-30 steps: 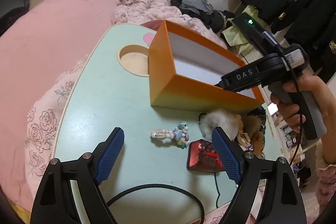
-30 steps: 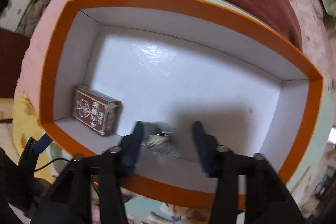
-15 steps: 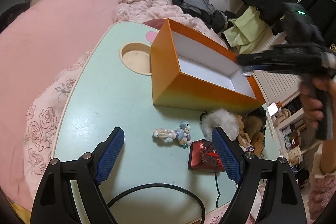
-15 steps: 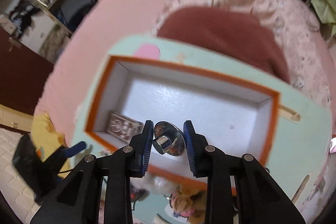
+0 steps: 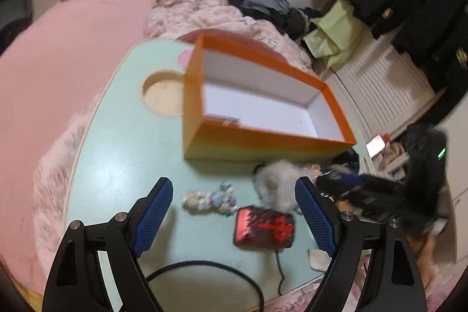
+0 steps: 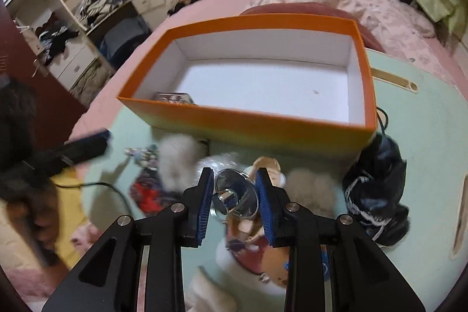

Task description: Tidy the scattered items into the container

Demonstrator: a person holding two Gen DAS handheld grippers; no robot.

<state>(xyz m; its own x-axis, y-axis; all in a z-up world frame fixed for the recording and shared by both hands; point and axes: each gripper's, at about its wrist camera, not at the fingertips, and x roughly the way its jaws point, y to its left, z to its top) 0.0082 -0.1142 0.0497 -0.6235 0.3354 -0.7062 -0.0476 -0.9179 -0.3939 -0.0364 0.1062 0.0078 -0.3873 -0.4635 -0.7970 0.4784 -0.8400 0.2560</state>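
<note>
An orange box [image 5: 263, 144] with a white inside stands on the mint green table [image 5: 122, 154]; it also shows in the right wrist view [image 6: 263, 130] with a small dark packet [image 6: 174, 98] in its near left corner. My left gripper [image 5: 231, 212] is open above a beaded charm [image 5: 209, 199], a red packet [image 5: 264, 227] and a white fluffy ball [image 5: 278, 180]. My right gripper [image 6: 234, 195] is shut on a clear round suction hook [image 6: 235, 195], held in front of the box above plush toys [image 6: 263, 247].
A black bundle with a white cord [image 6: 377, 195] lies right of the box. A round cup hole [image 5: 163, 94] sits in the table left of the box. A pink bed [image 5: 58, 48] surrounds the table. A black cable [image 5: 204, 268] crosses the near edge.
My right gripper has pulled back out of the box and dropped low in front of it, shut on the clear hook. My left gripper has tilted slightly.
</note>
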